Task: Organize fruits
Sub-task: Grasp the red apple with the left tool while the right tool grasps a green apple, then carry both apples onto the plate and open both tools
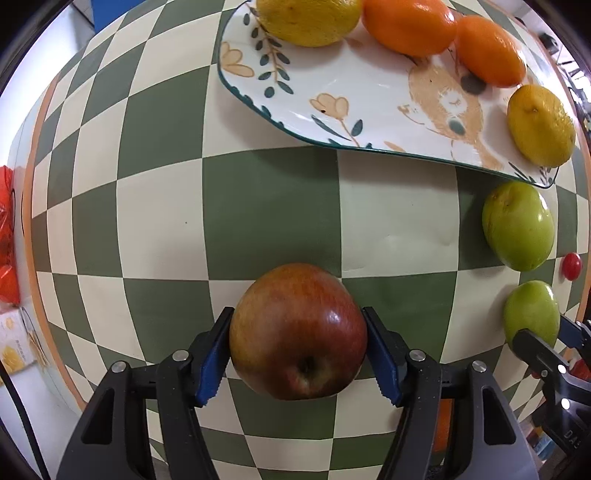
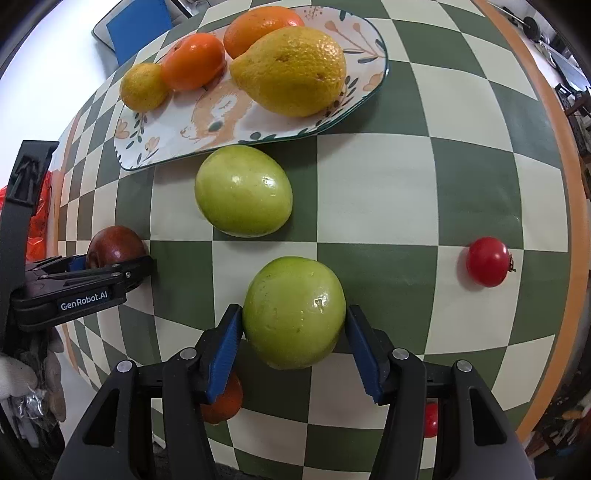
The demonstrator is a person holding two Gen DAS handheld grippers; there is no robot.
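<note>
left wrist view: the left gripper (image 1: 297, 349) is closed around a red apple (image 1: 297, 332), its 2 blue serrated pads (image 1: 210, 363) pressing the apple's left and right flanks; whether the apple touches the green-and-cream checkered tablecloth (image 1: 258, 206) or sits just above it cannot be told. beyond it lies an illustrated oval plate (image 1: 351, 110) carrying 4 citrus fruits — a large yellow citrus (image 1: 308, 20), 2 oranges (image 1: 410, 26) side by side, and a small lemon (image 1: 539, 125) near the plate's right end. just off the plate's rim rests a green fruit (image 1: 517, 225), with a cherry tomato (image 1: 571, 266) beside it and, nearer, a second green fruit (image 1: 532, 314) between the fingers of the right gripper (image 1: 543, 334). right wrist view: the right gripper (image 2: 293, 347) brackets the near green fruit (image 2: 293, 312); the left pad (image 2: 225, 350) touches the fruit, while contact at the right pad cannot be told, so a firm grip is not confirmed. the far green fruit (image 2: 243, 190) lies just beside the plate (image 2: 166, 147), and the cherry tomato (image 2: 487, 266) sits well apart to the right. at the left edge the left gripper (image 2: 122, 254) holds the apple (image 2: 114, 245) — a gloved hand (image 2: 26, 376) shows below it. an orange fruit (image 2: 225, 402) and a small red one (image 2: 430, 419) lie partly hidden under the right gripper's fingers.
</note>
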